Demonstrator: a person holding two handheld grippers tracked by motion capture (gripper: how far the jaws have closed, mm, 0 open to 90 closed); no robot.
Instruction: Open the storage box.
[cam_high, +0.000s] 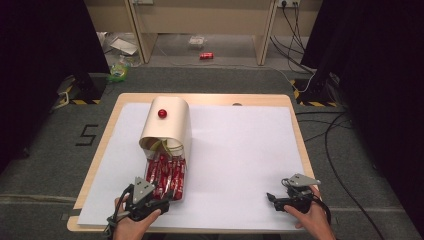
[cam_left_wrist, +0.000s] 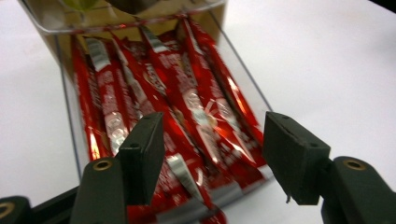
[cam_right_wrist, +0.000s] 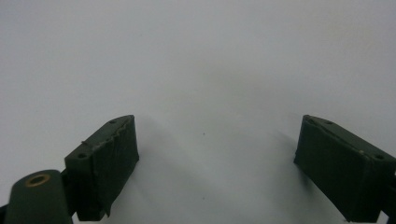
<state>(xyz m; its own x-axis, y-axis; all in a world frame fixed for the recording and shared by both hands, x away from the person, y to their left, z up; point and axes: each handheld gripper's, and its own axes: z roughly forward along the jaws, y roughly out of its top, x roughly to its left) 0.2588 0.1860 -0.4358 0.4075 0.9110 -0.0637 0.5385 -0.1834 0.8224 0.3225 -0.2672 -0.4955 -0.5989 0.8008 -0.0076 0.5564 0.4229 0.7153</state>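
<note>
A clear plastic tray (cam_high: 166, 176) of red snack sticks (cam_left_wrist: 187, 100) lies on the white sheet (cam_high: 240, 155) covering the table, near its front-left part, with its far end tucked under the mouth of a cream, arched-lid box (cam_high: 167, 122). The tray's long axis runs from the person's edge away toward the box, and the sticks lie along that same line, side by side. About six sticks can be made out in the left gripper view, though blur and overlap keep the count uncertain. One red knob (cam_high: 162, 113) sits on top of the box lid. The left gripper (cam_left_wrist: 212, 151) hovers at the tray's near end, its jaws spread apart over the wrapper ends and holding nothing. The right gripper (cam_right_wrist: 217, 161) sits well apart at the front right, jaws wide apart over bare white sheet.
</note>
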